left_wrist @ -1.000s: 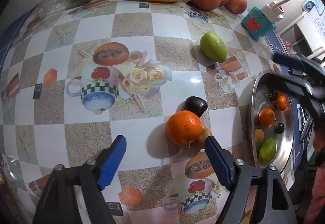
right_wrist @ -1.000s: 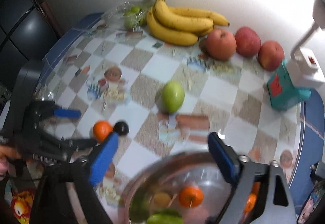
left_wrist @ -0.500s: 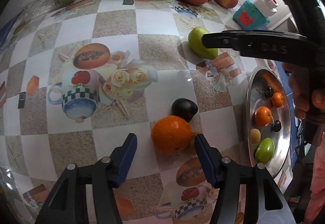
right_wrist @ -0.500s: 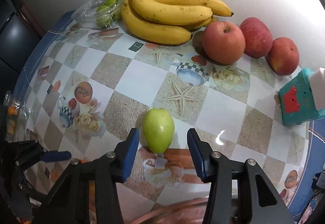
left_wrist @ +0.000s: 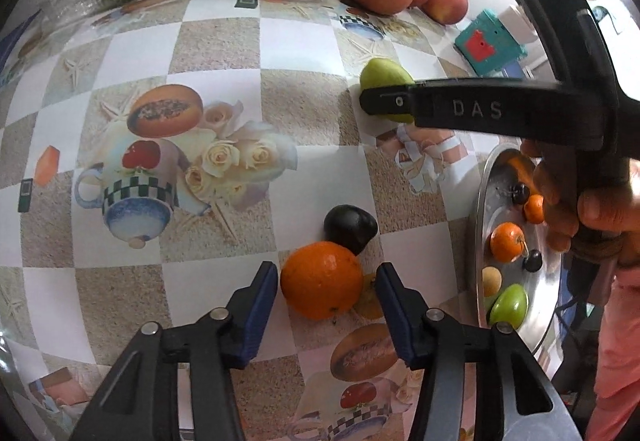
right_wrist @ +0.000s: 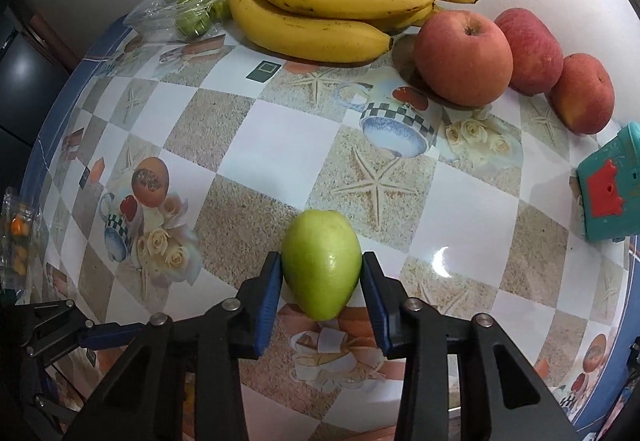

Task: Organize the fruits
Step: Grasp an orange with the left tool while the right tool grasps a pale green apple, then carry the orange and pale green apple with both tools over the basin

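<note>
Both grippers have descended: left gripper (left_wrist: 326, 281) fingers closing around the round orange (left_wrist: 322, 279) on the patterned bench (left_wrist: 280, 49), right gripper (right_wrist: 322, 283) fingers closing onto the smooth green pear-shaped fruit (right_wrist: 321, 263). Off-centre pinches could roll either fruit away.

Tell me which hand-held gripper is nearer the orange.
Left. The left hand-held gripper straddles the orange, jaws closing; the right hand-held gripper is off at the green fruit.
</note>
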The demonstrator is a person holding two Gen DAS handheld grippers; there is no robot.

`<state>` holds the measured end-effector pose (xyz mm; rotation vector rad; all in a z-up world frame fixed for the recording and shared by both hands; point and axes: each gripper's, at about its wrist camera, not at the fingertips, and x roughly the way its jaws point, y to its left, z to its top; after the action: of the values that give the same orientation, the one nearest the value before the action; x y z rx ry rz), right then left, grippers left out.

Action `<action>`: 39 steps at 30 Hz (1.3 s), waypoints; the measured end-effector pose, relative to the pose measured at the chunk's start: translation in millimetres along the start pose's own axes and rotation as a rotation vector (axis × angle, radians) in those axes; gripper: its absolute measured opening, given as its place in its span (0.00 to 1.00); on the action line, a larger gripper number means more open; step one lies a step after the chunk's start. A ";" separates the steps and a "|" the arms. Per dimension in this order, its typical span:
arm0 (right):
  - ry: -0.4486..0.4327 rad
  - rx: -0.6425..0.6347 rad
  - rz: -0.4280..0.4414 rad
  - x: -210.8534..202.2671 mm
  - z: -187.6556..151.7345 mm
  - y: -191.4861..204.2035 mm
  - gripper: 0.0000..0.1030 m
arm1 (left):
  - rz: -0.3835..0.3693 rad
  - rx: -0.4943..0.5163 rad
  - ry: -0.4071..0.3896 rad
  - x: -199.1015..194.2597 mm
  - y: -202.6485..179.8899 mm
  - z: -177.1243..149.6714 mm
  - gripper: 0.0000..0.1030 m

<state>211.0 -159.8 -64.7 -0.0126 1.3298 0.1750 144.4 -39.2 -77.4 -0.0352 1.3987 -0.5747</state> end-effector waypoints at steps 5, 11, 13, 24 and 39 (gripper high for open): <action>0.005 0.013 -0.004 3.9 1.7 0.8 0.40 | -0.020 -0.025 -0.017 -1.4 6.1 2.7 0.44; 0.009 0.020 0.004 -1.4 -3.9 -0.1 0.39 | -0.052 -0.051 -0.032 -8.0 14.6 -1.9 0.41; 0.008 0.015 0.003 -4.9 -5.3 1.2 0.39 | -0.066 -0.066 -0.037 -9.8 18.3 -3.3 0.41; -0.030 0.015 0.003 -45.9 -17.2 9.7 0.40 | -0.133 -0.148 -0.100 -30.7 31.9 -10.9 0.41; -0.107 0.109 -0.027 -135.7 -64.3 -5.6 0.39 | -0.209 -0.205 -0.218 -108.7 19.6 -26.1 0.41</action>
<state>118.9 -188.6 50.4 0.0695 1.2304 0.0788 120.7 29.2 10.1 -0.4010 1.2436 -0.5793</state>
